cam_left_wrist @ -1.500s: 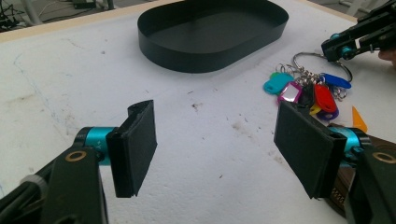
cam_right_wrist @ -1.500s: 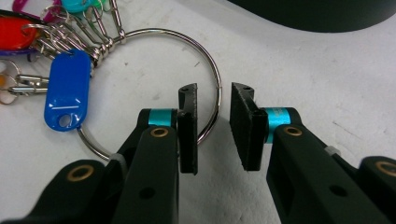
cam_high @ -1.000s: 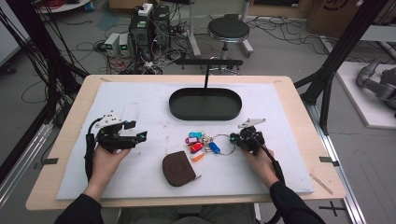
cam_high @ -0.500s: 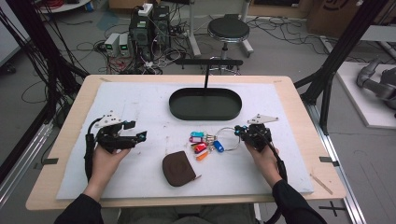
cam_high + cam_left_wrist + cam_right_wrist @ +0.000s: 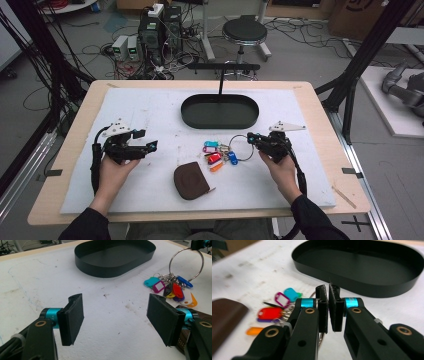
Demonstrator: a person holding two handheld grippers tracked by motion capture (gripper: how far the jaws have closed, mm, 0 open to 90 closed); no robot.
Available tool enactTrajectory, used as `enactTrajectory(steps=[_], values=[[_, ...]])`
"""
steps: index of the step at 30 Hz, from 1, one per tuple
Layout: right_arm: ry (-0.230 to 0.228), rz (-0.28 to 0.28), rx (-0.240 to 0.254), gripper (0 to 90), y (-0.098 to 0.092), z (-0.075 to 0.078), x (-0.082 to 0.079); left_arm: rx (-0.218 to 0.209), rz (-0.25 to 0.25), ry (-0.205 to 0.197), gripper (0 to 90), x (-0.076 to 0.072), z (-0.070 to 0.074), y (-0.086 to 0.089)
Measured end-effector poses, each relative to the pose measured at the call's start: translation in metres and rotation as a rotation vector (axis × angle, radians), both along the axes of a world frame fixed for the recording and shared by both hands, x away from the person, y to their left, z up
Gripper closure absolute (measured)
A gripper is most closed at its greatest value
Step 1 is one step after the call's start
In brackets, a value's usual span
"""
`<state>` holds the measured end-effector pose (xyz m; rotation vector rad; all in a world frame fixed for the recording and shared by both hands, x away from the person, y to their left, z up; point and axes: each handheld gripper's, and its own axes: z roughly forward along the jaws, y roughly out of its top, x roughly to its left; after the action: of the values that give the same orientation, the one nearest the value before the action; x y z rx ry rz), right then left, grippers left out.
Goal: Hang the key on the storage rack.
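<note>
Right tongs [image 5: 251, 137] clenched on the metal key ring [image 5: 241, 147], pinching its far-right edge; in the right gripper view the pads stand almost together with the ring's wire running behind and below them. In the left gripper view the ring [image 5: 186, 263] stands tilted up off the desk, its top caught by the tong tips at the upper right corner. The coloured key tags [image 5: 216, 152] hang from the ring's lower left and lie fanned on the white mat [image 5: 150, 110]: teal, pink, red, blue, purple, orange, white. The bunch sits mid-desk, just in front of the black oval tray [image 5: 220, 111] and apart from it, with nothing in the tray.

Brown leather pouch [image 5: 190, 181] lies flat near the front of the mat, just below the tags, close but whether touching the orange one is not clear.

Left tongs [image 5: 145, 141] released, jaws wide apart, nothing between them, over bare mat on the left side, pointing toward the tags, well apart from them. Left hand [image 5: 114, 167] grips the body from below. Right hand [image 5: 277, 167] holds its gripper from the front right side.
</note>
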<state>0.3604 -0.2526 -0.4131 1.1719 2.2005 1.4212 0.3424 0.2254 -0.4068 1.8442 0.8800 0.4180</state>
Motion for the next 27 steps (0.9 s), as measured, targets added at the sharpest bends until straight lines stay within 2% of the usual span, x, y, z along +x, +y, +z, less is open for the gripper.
enactTrajectory(steps=[4, 9, 14, 19, 27], values=[[0.051, 0.005, 0.032, 86.7, 0.002, -0.002, 0.000, 0.000, 0.000, 0.000, 29.7, 0.000, 0.000, 0.000], [0.057, 0.001, 0.023, 86.8, 0.004, -0.002, -0.001, -0.003, -0.002, 0.002, 29.7, 0.000, 0.000, 0.000], [0.086, -0.005, 0.018, 86.7, 0.002, -0.003, 0.001, -0.003, -0.002, 0.002, 29.7, 0.000, 0.000, 0.000], [0.097, 0.008, 0.018, 87.2, 0.000, -0.002, 0.001, -0.003, -0.004, -0.001, 29.7, 0.000, 0.000, 0.000], [0.030, 0.061, -0.022, 87.6, 0.006, 0.014, -0.001, -0.010, -0.005, 0.001, 29.7, 0.000, 0.000, 0.001]])
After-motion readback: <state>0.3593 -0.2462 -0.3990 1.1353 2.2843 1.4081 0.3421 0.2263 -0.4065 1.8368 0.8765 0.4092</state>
